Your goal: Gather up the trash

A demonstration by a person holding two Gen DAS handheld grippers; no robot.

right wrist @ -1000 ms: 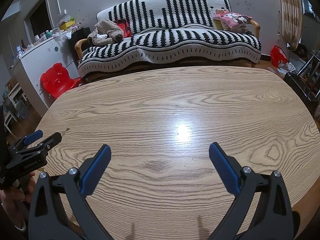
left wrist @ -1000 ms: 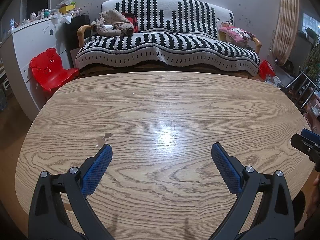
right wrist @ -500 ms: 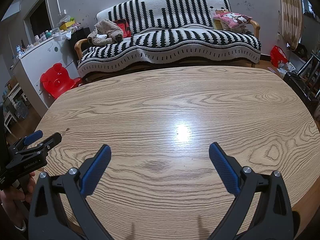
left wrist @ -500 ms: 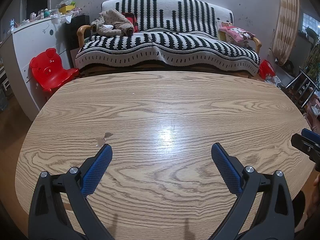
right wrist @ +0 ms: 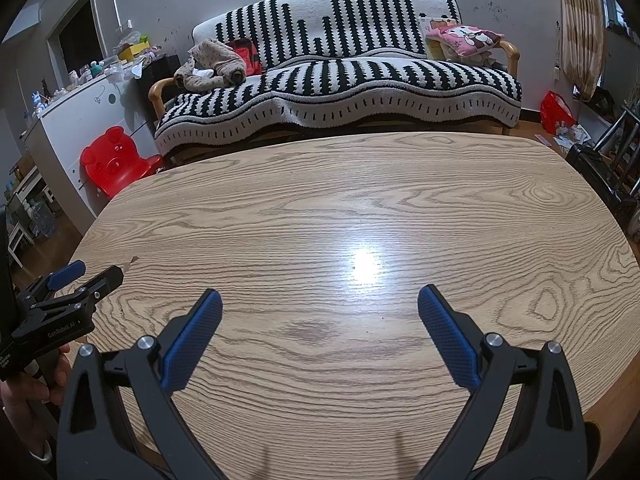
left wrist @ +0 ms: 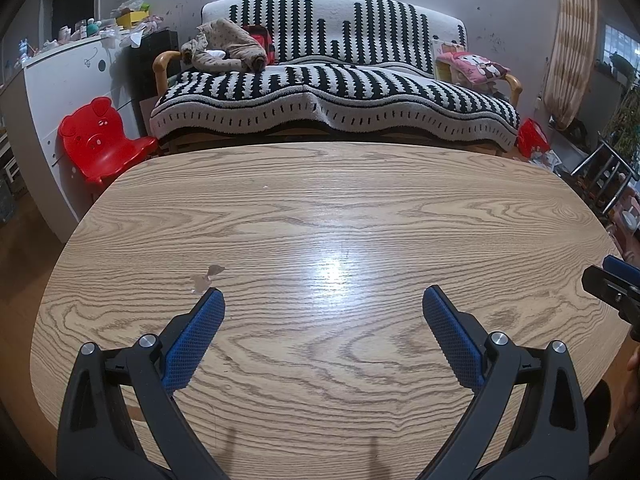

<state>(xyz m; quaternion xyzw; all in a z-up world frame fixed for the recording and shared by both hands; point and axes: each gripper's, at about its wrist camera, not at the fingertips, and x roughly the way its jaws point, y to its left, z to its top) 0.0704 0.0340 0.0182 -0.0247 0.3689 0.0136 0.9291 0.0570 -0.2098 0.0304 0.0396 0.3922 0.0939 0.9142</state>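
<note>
A small, flat, see-through scrap of wrapper (left wrist: 205, 278) lies on the oval wooden table (left wrist: 320, 208), just beyond the left finger of my left gripper (left wrist: 322, 300). That gripper is open and holds nothing. In the right wrist view the scrap (right wrist: 132, 262) shows only as a tiny bit at the table's left edge, past the left gripper (right wrist: 86, 276). My right gripper (right wrist: 319, 300) is open over the table's near half, with nothing between its fingers. It also appears at the right edge of the left wrist view (left wrist: 612, 276).
A black-and-white striped sofa (left wrist: 332, 92) stands behind the table, with clothes and a pink cushion (left wrist: 474, 66) on it. A red child's chair (left wrist: 102, 140) and a white dresser (left wrist: 64, 92) stand at the left. A red bag (right wrist: 556, 112) and metal chair frames (right wrist: 616, 152) stand at the right.
</note>
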